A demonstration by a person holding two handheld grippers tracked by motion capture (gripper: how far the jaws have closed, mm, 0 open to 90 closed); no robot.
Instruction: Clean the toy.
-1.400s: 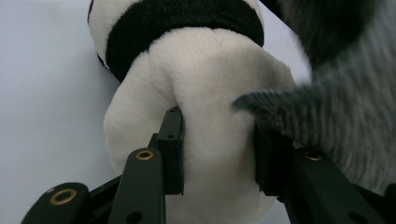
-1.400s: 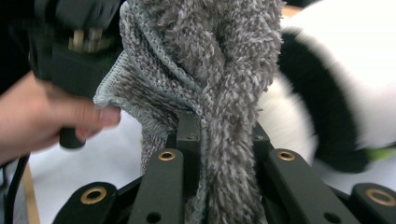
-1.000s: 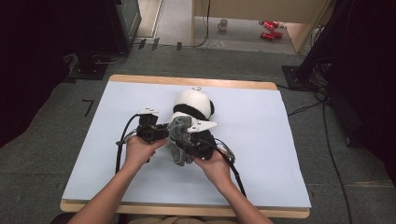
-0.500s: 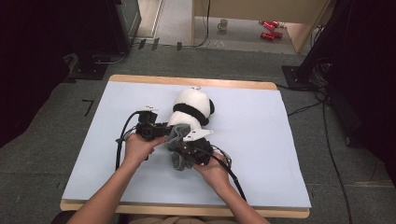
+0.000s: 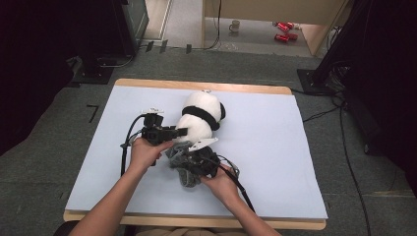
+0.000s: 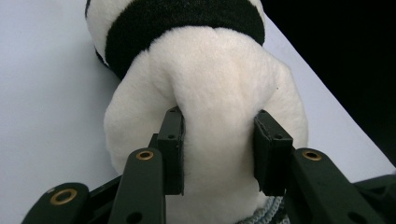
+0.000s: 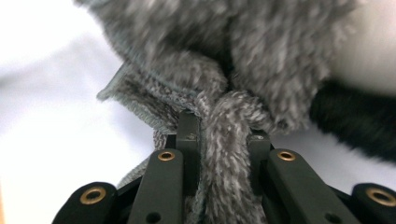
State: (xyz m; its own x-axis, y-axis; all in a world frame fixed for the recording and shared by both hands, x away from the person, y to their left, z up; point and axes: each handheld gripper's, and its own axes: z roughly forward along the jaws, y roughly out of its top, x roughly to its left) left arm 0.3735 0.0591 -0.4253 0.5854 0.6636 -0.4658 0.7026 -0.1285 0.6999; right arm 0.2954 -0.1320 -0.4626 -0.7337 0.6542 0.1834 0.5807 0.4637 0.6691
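Fingers [image 6: 172, 140] of left gripper [image 6: 219, 149] are clamped on the plush panda [image 6: 205, 93] at frame centre. Grey knitted cloth [image 7: 224, 140] is pinched by right gripper [image 7: 223, 140], lower centre.

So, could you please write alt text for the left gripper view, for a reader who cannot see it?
The left gripper, with two black jaws rising from the bottom edge, is clamped on the soft white body of a black-and-white plush panda toy. The toy lies on a pale blue-white table mat, and a bit of grey knitted fabric peeks out beside the right-hand jaw.
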